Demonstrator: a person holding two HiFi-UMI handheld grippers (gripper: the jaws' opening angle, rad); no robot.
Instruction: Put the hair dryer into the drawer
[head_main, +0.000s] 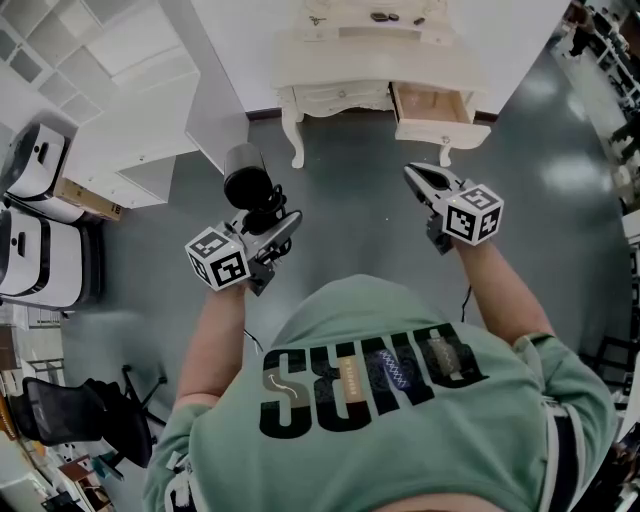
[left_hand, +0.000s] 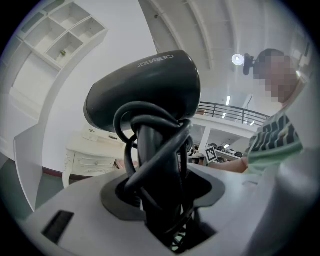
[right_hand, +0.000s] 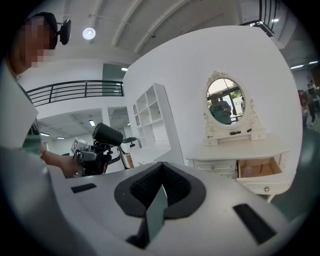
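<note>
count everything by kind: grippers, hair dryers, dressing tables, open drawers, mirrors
hand-held grippers: 2 (left, right)
hair dryer: 1
dressing table: 1
open drawer: 1
mirror: 1
total: 6

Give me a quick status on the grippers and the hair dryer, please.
Left gripper shut on hair dryer handle, cord wound round it. Right gripper shut, empty. Drawer open, some way ahead; nothing seen in between.

Overhead plus level views, shared dresser
</note>
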